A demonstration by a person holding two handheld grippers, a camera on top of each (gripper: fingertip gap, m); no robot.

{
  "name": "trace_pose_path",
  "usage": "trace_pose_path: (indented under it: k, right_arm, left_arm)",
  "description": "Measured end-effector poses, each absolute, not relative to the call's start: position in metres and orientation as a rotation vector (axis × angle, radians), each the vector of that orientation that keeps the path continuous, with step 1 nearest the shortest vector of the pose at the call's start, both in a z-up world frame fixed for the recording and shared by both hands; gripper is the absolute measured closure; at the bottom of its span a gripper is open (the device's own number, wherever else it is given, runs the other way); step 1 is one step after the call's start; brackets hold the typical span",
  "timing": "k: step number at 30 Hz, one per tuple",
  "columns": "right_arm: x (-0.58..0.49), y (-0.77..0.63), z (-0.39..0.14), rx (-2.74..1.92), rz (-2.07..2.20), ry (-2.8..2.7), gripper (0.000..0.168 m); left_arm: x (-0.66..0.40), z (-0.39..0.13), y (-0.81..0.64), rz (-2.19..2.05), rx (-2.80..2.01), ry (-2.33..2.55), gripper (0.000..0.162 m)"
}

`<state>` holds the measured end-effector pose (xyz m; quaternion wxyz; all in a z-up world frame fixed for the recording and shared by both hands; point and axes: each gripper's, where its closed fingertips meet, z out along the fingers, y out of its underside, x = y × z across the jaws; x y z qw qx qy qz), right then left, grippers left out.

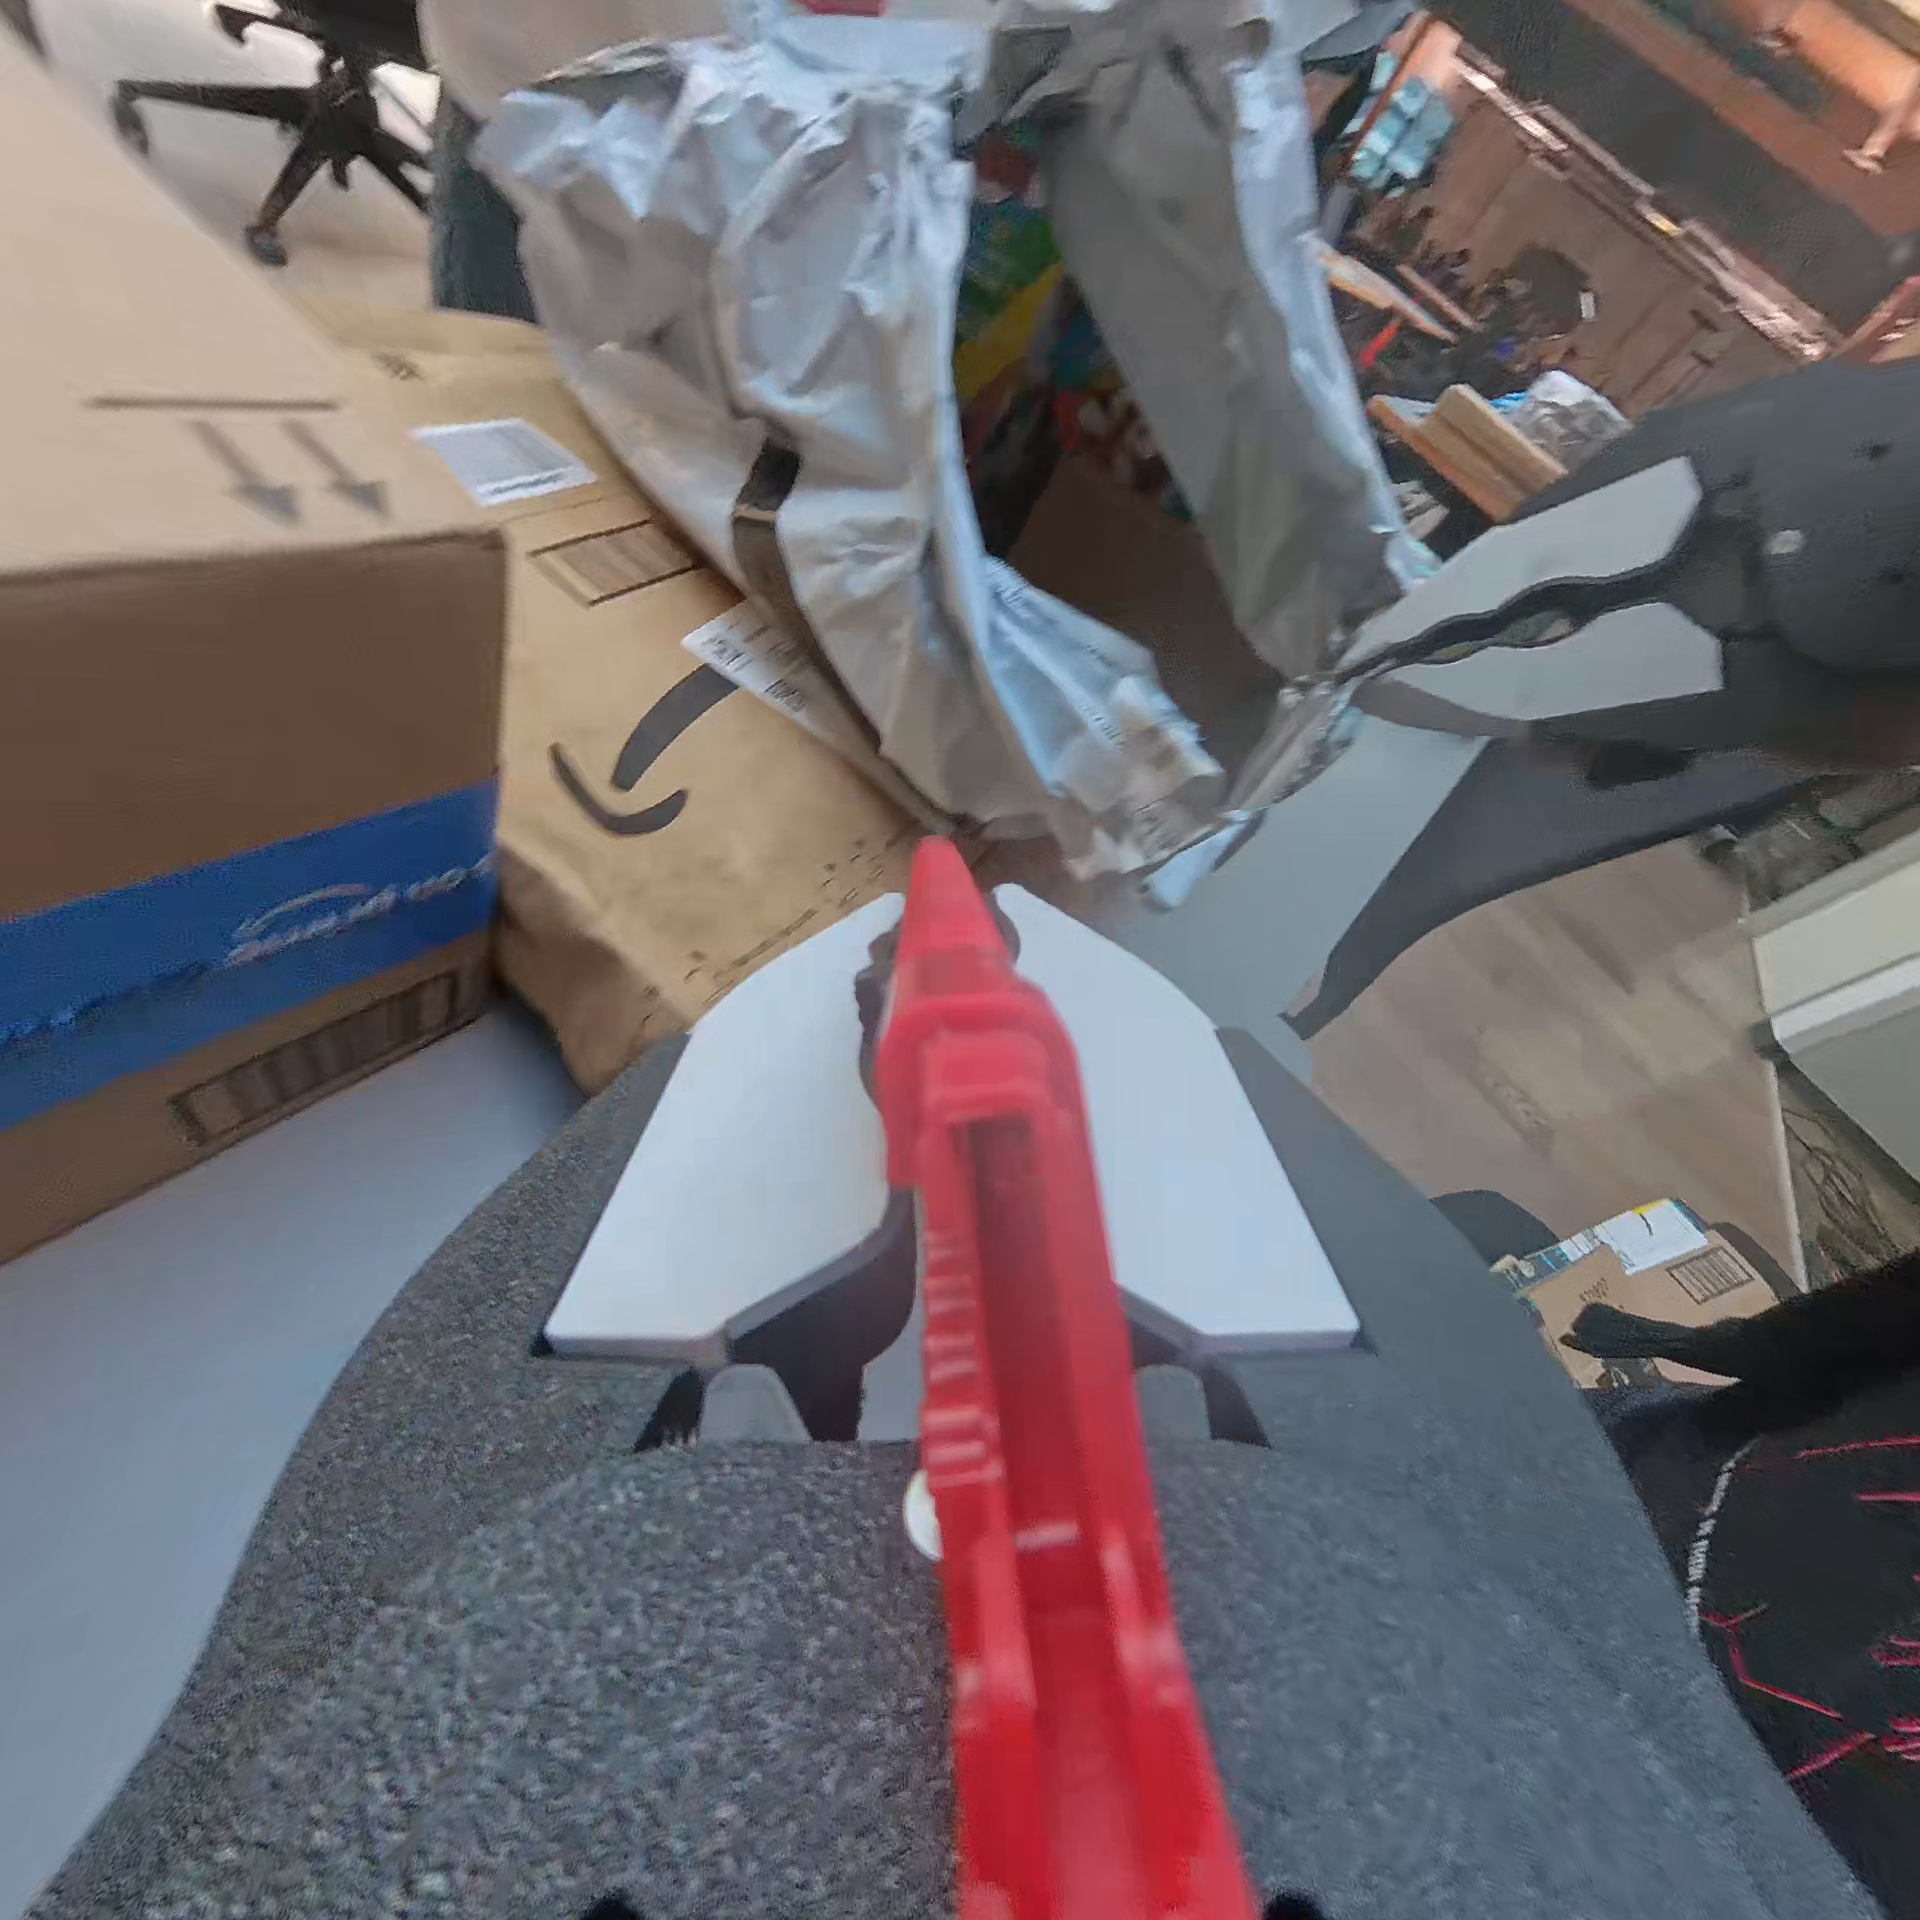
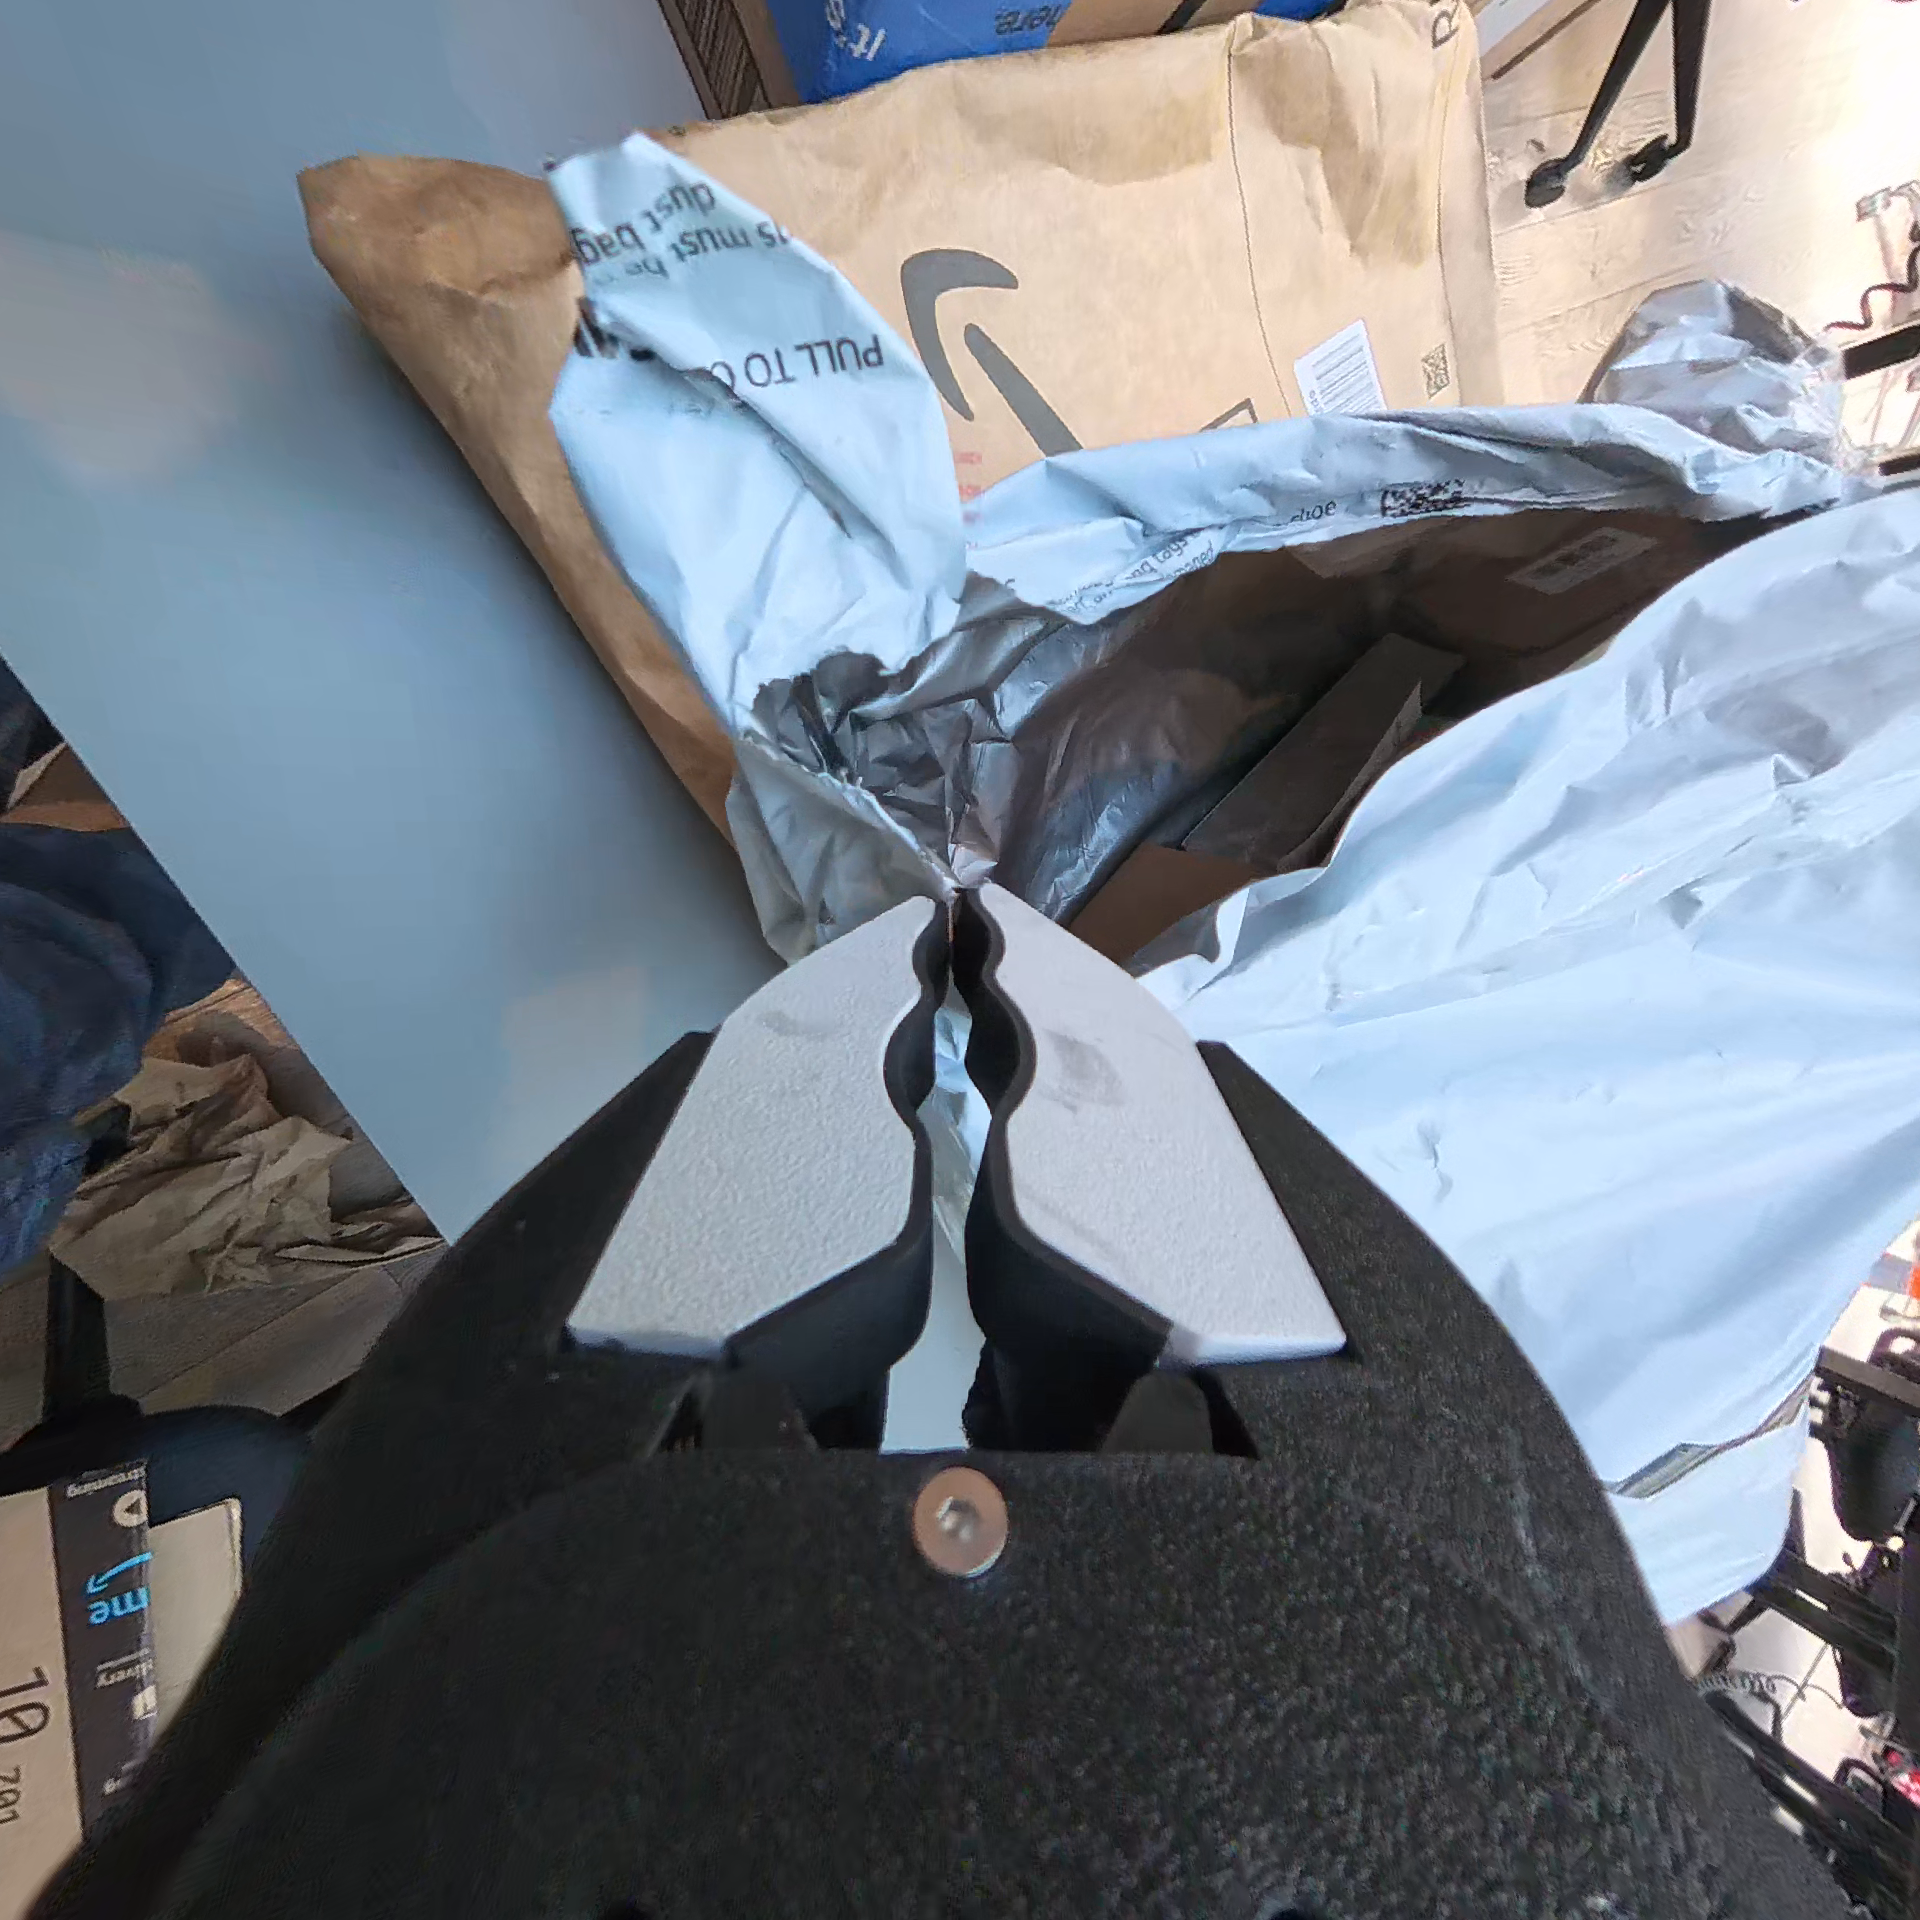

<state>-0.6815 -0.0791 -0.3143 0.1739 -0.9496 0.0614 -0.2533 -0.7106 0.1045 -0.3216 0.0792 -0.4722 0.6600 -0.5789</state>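
My left gripper (image 1: 951,904) is shut on a red box cutter (image 1: 997,1195) that lies along its fingers, tip pointing forward just below a crumpled grey plastic mailer bag (image 1: 831,364). My right gripper (image 2: 958,909) is shut on the torn edge of that mailer bag (image 2: 1558,987) and holds it open and lifted. Brown cardboard packets (image 2: 1340,727) show inside the bag's silver lining. In the left wrist view the right gripper (image 1: 1351,665) comes in from the right and pinches the bag's lower edge.
A brown paper mailer (image 1: 686,831) lies behind the bag, also in the right wrist view (image 2: 1195,260). A cardboard box with blue tape (image 1: 239,675) stands at left on the pale grey table (image 2: 312,520). An office chair (image 1: 312,114) and cluttered shelves (image 1: 1610,208) are beyond. There is about 20 cm between the tips of the two grippers.
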Motion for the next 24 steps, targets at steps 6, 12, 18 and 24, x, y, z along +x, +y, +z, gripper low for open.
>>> trace_pose_path:
  k: [6,12,18,24]
  right_arm:
    - [-0.676,-0.084,-0.316,-2.694,-0.830,0.260,0.168]
    - [-0.667,-0.088,-0.309,-2.670,-0.970,0.345,0.167]
    - [-0.663,-0.091,-0.293,-2.631,-1.114,0.425,0.165]
    - [-0.670,-0.096,-0.278,-2.562,-1.243,0.465,0.153]
  left_arm:
    - [-0.711,-0.390,0.176,-1.444,-1.933,1.871,0.151]
    - [-0.708,-0.455,0.214,-1.383,-2.341,1.669,0.151]
    - [-0.702,-0.488,0.239,-1.493,-2.607,1.381,0.151]
    - [-0.703,-0.502,0.260,-1.484,-2.608,1.327,0.145]
